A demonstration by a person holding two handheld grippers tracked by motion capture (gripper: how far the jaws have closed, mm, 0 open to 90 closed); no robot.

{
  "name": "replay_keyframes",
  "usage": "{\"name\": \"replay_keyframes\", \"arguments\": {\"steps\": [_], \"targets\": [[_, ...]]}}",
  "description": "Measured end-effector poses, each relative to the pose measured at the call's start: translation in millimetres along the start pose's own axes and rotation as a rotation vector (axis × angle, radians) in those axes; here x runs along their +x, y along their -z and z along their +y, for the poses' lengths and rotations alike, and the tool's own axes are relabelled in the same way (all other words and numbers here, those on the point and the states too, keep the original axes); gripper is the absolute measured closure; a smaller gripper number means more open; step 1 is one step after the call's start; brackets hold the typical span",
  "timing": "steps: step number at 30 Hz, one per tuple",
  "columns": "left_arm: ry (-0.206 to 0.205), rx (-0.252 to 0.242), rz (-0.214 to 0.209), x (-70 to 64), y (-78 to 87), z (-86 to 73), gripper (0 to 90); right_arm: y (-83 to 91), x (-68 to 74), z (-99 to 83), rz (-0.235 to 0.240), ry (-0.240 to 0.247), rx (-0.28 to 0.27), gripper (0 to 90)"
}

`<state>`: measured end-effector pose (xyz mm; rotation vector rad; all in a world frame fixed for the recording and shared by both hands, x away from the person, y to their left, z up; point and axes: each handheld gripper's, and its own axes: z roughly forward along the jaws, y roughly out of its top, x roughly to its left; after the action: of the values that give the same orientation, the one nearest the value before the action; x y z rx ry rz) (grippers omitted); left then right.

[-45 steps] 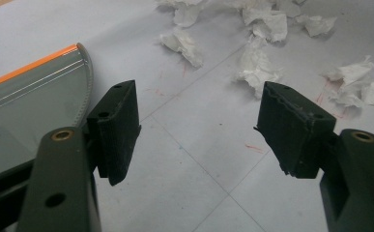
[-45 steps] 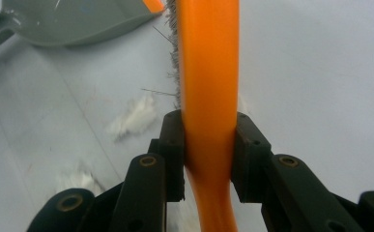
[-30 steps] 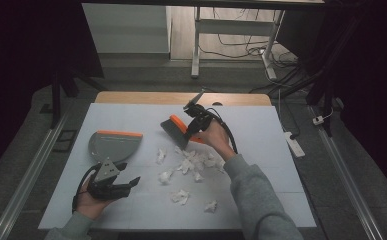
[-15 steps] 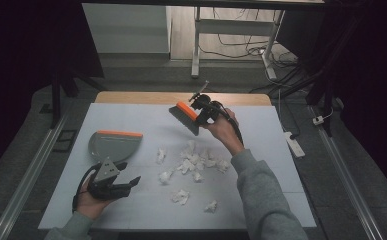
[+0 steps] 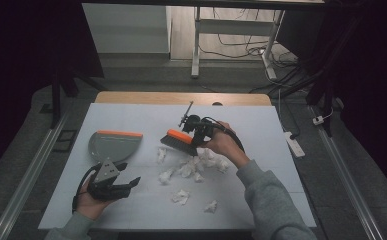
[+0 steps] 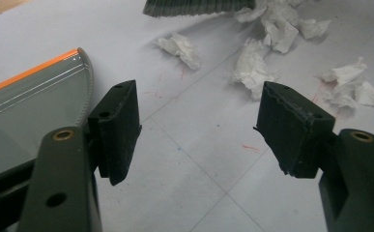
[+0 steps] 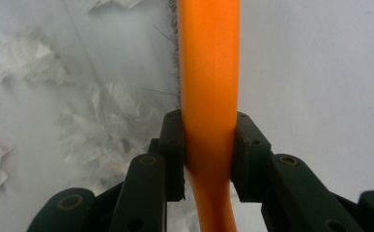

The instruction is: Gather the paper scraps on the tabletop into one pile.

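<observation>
Sweeping crumpled paper scraps toward a dustpan looks like the work in hand, and it seems to be at an early stage.

At the left of the high view, the left hand-held gripper (image 5: 131,183) rests low on the tabletop (image 5: 261,130), its jaws spread wide and holding nothing. Just above it lies the grey dustpan (image 5: 110,145) with its orange lip, flat, with no scrap visible in it.

Toward the middle, the paper scraps (image 5: 188,167) lie scattered, most of them bunched beside the brush (image 5: 179,140) and a few stray ones nearer the bottom of the frame. None has reached the dustpan, so nearly all the sweeping is judged left to do, and the pan may yet need steadying.

At the right, the right hand-held gripper (image 5: 197,131) is clenched on the brush, whose bristles sit at the upper edge of the pile.

The right gripper view proves that grip: both jaws press the orange handle (image 7: 208,72) from either side, which the high view leaves unclear. The left gripper view shows the gap between its jaws, the dustpan rim (image 6: 85,72) at its left and scraps ahead, while the high view alone gives the whole layout.
</observation>
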<state>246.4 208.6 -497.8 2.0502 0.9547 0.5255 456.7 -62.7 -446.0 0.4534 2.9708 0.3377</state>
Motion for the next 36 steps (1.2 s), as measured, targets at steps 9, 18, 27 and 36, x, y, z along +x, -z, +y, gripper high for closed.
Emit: {"name": "replay_keyframes", "arguments": {"steps": [9, 18, 27, 36], "targets": [[0.013, -0.002, 0.011, 2.9, 1.0, -1.3, 32.9, 38.1, 3.5, 2.8, 0.007, -0.094, -0.214, 70.2], [0.017, -0.005, 0.022, 2.6, 2.5, -2.9, 32.9, 18.0, 32.4, 31.7, 0.184, -0.184, -0.222, 70.2], [0.013, -0.004, 0.024, 2.1, 3.0, -3.4, 32.9, -28.1, 47.7, 58.6, 0.212, -0.199, -0.111, 70.2], [0.011, -0.004, 0.017, 1.8, 2.3, -3.4, 32.9, -19.5, 12.9, 17.7, 0.162, -0.336, -0.058, 70.1]]}}
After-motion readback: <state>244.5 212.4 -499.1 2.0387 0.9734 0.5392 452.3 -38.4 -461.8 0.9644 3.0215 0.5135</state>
